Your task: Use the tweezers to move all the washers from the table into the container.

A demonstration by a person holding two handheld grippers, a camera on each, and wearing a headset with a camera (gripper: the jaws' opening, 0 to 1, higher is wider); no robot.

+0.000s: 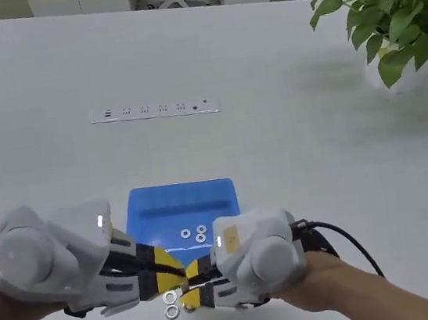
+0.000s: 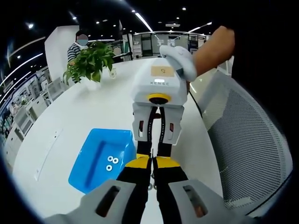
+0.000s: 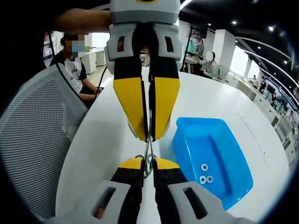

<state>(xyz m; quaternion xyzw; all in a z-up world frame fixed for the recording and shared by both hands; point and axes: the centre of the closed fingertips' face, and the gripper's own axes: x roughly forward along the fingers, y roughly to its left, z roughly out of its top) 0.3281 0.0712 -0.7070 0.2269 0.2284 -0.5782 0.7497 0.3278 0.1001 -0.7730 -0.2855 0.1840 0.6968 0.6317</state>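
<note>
Spanning the head view is a white table (image 1: 277,159). A grey mesh chair (image 2: 252,140) stands at its edge in the left gripper view. A leafy potted plant (image 1: 395,10) sits at the far right corner.

A blue rectangular container (image 1: 148,214) lies on the table, just beyond the two grippers. The left gripper (image 2: 153,161) and the right gripper (image 3: 148,162) face each other tip to tip in front of the container's near edge.

A white power strip (image 1: 156,110) lies flat, well beyond the container. Its markings are too small to read.

The tweezers (image 3: 149,133), a thin metal pair, run in line between the two grippers. The right gripper's yellow-tipped jaws are drawn together on one end. The left gripper's jaws are likewise pressed together on the other end.

Three washers (image 1: 194,234) lie inside the container, near its middle. Loose washers (image 1: 170,297) rest on the bare table, just outside the container's near edge. They lie directly beside the meeting jaw tips, on the person's side, and neither gripper touches them.

The right gripper's body carries a tan label and one line of small lettering, seen in the left gripper view. The lettering cannot be read with certainty.
</note>
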